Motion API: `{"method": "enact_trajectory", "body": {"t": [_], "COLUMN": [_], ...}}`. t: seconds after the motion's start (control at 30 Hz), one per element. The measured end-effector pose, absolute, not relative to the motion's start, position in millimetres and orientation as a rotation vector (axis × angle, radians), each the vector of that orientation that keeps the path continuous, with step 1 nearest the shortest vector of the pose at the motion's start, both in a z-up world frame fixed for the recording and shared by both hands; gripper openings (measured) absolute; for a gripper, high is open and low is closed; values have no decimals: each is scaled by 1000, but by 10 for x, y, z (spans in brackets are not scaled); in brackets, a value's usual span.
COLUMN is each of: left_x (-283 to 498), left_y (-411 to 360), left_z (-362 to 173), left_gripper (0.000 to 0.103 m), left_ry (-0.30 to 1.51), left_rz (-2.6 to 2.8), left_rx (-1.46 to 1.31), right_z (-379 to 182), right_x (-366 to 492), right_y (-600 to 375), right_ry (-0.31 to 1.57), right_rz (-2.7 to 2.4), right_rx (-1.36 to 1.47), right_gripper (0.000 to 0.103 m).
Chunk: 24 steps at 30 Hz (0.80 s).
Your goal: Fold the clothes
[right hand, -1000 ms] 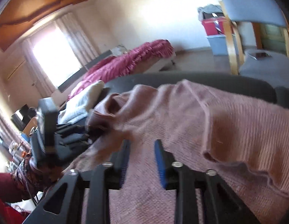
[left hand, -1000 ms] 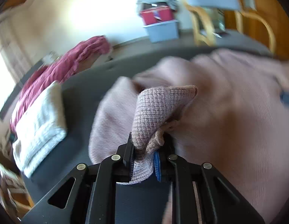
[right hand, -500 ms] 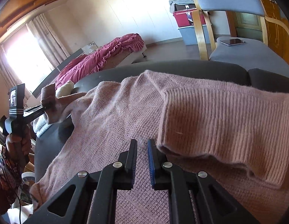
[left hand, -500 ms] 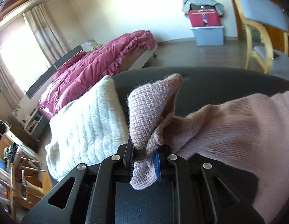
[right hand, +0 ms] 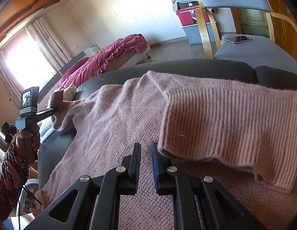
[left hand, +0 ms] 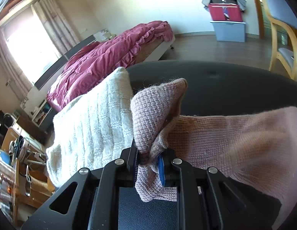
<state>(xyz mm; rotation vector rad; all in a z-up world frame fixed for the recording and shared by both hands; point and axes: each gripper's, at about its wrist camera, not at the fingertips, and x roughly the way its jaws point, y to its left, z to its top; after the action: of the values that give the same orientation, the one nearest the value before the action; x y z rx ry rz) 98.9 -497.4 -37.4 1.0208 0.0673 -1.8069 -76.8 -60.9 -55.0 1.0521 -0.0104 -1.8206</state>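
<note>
A pink knit sweater (right hand: 117, 122) lies spread on a dark padded surface (right hand: 102, 76). Its ribbed hem (right hand: 230, 126) is folded over the body at the right. My left gripper (left hand: 148, 159) is shut on a bunched corner of the pink sweater (left hand: 156, 111) and holds it up, stretched out to the left; it also shows in the right wrist view (right hand: 50, 112). My right gripper (right hand: 145, 153) hovers just above the sweater, beside the ribbed hem, its jaws a small gap apart and empty.
A folded white knit garment (left hand: 91, 130) lies on the surface's left end. Beyond are a bed with a magenta cover (left hand: 110, 53), stacked storage boxes (left hand: 228, 25), and a wooden chair with grey cushions (right hand: 250, 44) holding a phone (right hand: 238, 39).
My left gripper has pulled the sweater corner out to the left, spreading the garment. My right gripper narrowed and then opened slightly, staying by the ribbed hem.
</note>
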Motion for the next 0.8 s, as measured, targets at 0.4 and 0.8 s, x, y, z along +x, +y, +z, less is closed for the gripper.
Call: {"method": "enact_trajectory", "body": {"t": [0.4,0.8], "left_x": [1034,1207], "left_y": [-4973,-4862], "left_z": [-189,203], "left_gripper": [36,53], "left_ry": [18,38], "left_rz": [-1730,-1728], "left_rx": [965,850], "right_z": [-554,-574], "right_x": [-772,-789], "right_y": [-609,-620], "right_ry": [-24,-38], "right_rz": [-1813,-1805], "right_rx": [1059,1066], "right_gripper": [10,10]}}
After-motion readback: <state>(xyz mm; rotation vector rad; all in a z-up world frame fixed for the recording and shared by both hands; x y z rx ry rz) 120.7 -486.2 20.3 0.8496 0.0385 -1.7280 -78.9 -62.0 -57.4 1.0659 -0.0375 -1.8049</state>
